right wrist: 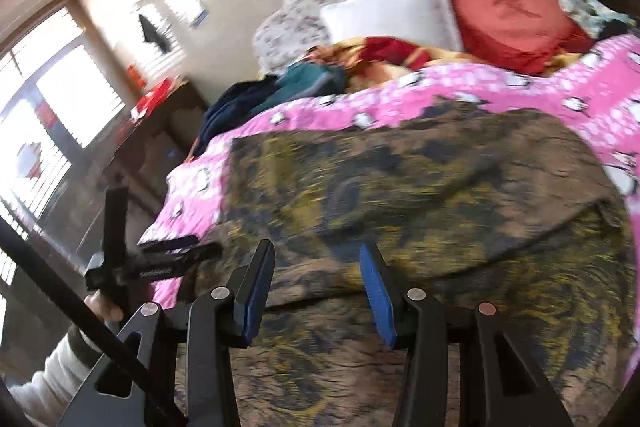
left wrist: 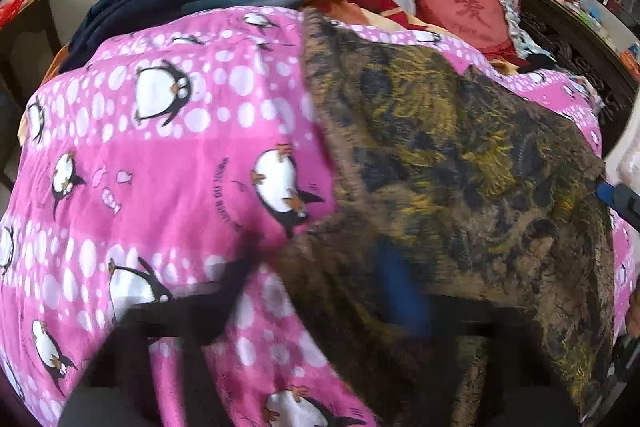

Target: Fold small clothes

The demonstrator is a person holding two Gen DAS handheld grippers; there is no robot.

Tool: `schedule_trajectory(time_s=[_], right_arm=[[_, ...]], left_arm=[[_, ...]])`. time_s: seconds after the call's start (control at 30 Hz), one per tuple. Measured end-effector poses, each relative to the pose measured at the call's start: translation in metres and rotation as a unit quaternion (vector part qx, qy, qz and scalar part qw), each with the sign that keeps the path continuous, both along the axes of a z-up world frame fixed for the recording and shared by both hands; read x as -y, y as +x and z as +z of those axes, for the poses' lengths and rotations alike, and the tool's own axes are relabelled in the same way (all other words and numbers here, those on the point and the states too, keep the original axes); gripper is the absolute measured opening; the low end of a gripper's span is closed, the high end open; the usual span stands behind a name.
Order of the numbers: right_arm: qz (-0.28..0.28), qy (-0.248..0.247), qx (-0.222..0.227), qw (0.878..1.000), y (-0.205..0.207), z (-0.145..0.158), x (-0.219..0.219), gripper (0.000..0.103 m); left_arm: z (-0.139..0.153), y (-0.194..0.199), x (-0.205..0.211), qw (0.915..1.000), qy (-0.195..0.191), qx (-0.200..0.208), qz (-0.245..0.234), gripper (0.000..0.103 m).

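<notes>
Brown garment (right wrist: 420, 187) lies spread on the pink quilt (left wrist: 160, 147), likely flattened for folding; right gripper (right wrist: 318, 291) hovers over its near edge, jaws wide, empty; left gripper (left wrist: 324, 291) blurred, jaw state unreadable.

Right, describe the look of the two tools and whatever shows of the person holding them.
The right tool has a black angular linkage frame with round silver and copper-toned pivot pins, and flat fingers faced with ribbed blue pads. The left tool is black too, with toothed finger faces on a cross-shaped body. The hand holding it is bare, below it a whitish sleeve. No cables or markings are visible.
</notes>
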State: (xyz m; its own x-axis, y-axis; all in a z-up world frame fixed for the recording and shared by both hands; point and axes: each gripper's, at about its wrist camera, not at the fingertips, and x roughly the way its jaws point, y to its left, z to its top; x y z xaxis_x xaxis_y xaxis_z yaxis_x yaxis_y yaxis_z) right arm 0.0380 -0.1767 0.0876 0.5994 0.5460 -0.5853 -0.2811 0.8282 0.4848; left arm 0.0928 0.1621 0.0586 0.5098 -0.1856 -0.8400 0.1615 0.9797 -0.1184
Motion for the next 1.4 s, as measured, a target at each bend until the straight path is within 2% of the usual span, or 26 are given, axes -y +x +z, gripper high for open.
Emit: schedule_trajectory(time_s=[0.07,0.13,0.2,0.33,0.43,0.5,0.63,0.73,0.87,0.97,1.0,1.03,1.07,1.1,1.13,1.17,1.27,1.33,1.4], right_arm=[[-0.017,-0.005,0.000,1.000,0.002,0.003,0.004,0.049],[-0.040,-0.020,0.001,0.999,-0.001,0.007,0.016,0.049],[-0.064,-0.025,0.003,0.998,0.001,0.009,0.031,0.049],[-0.101,-0.028,0.006,0.994,0.011,0.012,0.057,0.050],[-0.125,-0.046,0.012,0.991,0.016,0.016,0.069,0.050],[-0.138,-0.050,0.013,0.989,0.020,0.018,0.074,0.054],[-0.180,-0.086,0.033,0.979,0.037,0.030,0.088,0.071],[-0.196,-0.127,0.029,0.972,0.065,0.034,0.096,0.072],[-0.165,-0.155,-0.027,0.974,0.114,0.014,0.096,0.072],[-0.156,-0.192,-0.070,0.966,0.138,-0.012,0.092,0.072],[-0.157,-0.193,-0.086,0.965,0.143,-0.021,0.094,0.068],[-0.152,-0.184,-0.095,0.966,0.145,-0.027,0.096,0.049],[-0.146,-0.179,-0.102,0.968,0.146,-0.033,0.096,0.038],[-0.146,-0.179,-0.095,0.968,0.144,-0.035,0.097,0.031],[-0.148,-0.173,-0.083,0.970,0.141,-0.033,0.098,0.018],[-0.151,-0.162,-0.070,0.973,0.136,-0.028,0.101,0.009],[-0.183,-0.120,-0.028,0.975,0.122,-0.005,0.115,0.005],[-0.213,-0.105,-0.002,0.971,0.111,0.010,0.126,0.004],[-0.241,-0.112,0.014,0.964,0.106,0.014,0.134,0.004]], left_arm=[[0.012,0.000,0.004,1.0000,-0.005,0.007,-0.003,0.007],[0.035,-0.002,0.015,0.9988,0.015,0.043,-0.013,0.007],[0.057,-0.003,0.022,0.9972,0.017,0.069,-0.025,0.006],[0.112,0.005,0.040,0.9897,0.021,0.135,-0.043,0.006],[0.138,0.019,0.042,0.9848,0.015,0.169,-0.037,0.006],[0.133,0.031,0.039,0.9858,0.031,0.163,-0.022,0.006],[0.069,0.047,0.018,0.9964,0.037,0.076,-0.002,0.006],[0.043,0.042,0.011,0.9981,0.034,0.052,0.001,0.006],[0.046,0.036,0.012,0.9975,0.035,0.061,-0.001,0.006],[0.056,0.031,0.017,0.9960,0.044,0.077,-0.008,0.006],[0.058,0.031,0.018,0.9956,0.046,0.080,-0.009,0.006],[0.061,0.031,0.020,0.9954,0.047,0.083,-0.012,0.006],[0.064,0.033,0.022,0.9954,0.047,0.083,-0.012,0.006],[0.065,0.035,0.023,0.9954,0.048,0.082,-0.012,0.006],[0.068,0.038,0.026,0.9951,0.049,0.084,-0.012,0.006],[0.070,0.040,0.027,0.9949,0.049,0.087,-0.012,0.006],[0.081,0.045,0.032,0.9941,0.037,0.101,-0.013,0.006],[0.082,0.049,0.035,0.9934,0.034,0.108,-0.015,0.007],[0.072,0.057,0.040,0.9931,0.054,0.103,-0.014,0.007]])
